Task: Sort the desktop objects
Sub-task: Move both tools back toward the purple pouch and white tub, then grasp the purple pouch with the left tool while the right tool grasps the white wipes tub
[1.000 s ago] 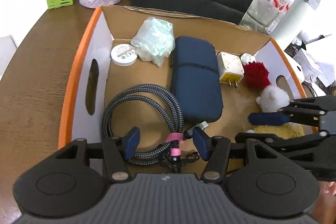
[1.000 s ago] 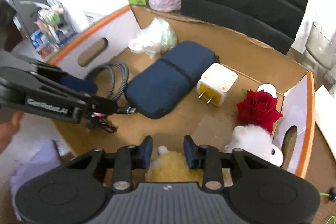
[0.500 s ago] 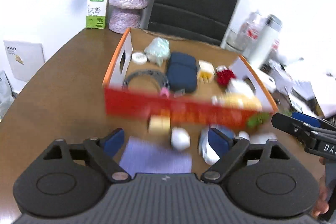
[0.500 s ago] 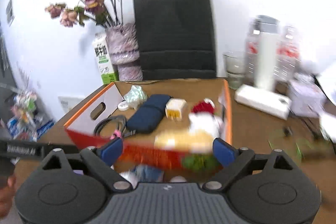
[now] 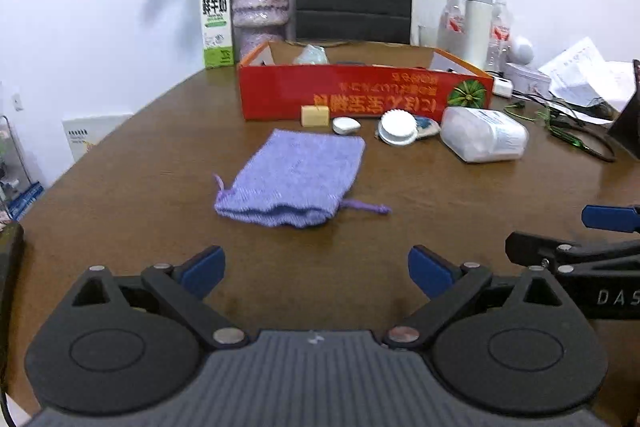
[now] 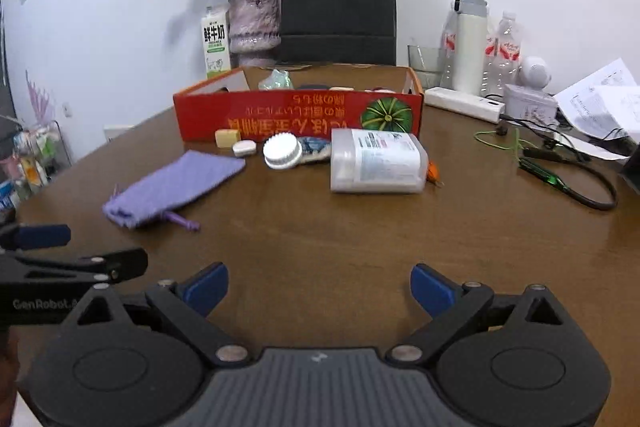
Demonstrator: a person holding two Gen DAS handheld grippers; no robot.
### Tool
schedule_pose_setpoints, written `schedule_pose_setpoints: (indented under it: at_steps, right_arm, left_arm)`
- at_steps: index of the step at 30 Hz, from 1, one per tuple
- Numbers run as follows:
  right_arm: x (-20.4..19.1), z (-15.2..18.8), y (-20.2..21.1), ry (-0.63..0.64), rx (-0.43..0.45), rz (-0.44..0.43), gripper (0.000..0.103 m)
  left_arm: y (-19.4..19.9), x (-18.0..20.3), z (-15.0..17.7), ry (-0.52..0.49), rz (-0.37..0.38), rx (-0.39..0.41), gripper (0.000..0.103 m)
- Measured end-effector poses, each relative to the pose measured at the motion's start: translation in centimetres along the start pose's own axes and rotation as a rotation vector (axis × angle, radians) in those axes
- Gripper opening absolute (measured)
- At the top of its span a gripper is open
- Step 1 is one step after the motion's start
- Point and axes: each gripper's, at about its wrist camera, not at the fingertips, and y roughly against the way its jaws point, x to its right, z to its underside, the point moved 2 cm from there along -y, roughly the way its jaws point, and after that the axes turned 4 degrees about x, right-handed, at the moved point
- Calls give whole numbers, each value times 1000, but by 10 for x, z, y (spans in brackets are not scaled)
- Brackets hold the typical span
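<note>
Left wrist view: my left gripper (image 5: 316, 269) and right gripper (image 6: 319, 285) hover wide apart and empty over the wooden table (image 5: 440, 211). Beyond lie a purple drawstring pouch (image 5: 294, 183), then a toppled white bottle (image 5: 482, 139) beside the red cardboard box (image 5: 360, 95).

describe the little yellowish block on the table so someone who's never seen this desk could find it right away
Find the red cardboard box mid-table. Along its near wall lies a row of small items; the yellowish block is the leftmost, beside a white oval case. It alone is squarish and cream-yellow; its neighbours are white and rounded.
</note>
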Motion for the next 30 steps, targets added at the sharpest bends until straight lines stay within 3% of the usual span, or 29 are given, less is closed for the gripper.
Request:
schedule_pose_setpoints:
  at_steps: [8, 16, 19, 22, 30]
  right_arm:
    - [-1, 10, 9, 8, 17, 40, 98]
    - [13, 1, -2, -29, -22, 16, 98]
    - [21, -10, -10, -25, -18, 13, 98]
    - [29, -25, -26, -19, -12, 11, 98]
    - [42, -64, -81, -5, -16, 17, 98]
  left_arm:
    - [8, -8, 8, 37, 13, -1, 103]
    - [4, -10, -6, 8, 31, -5, 100]
    - [-3, -12, -22, -17, 39, 32, 99]
    - [-23, -10, -37, -52, 35, 44, 100]
    - [-95, -1, -59, -114, 43, -25, 100]
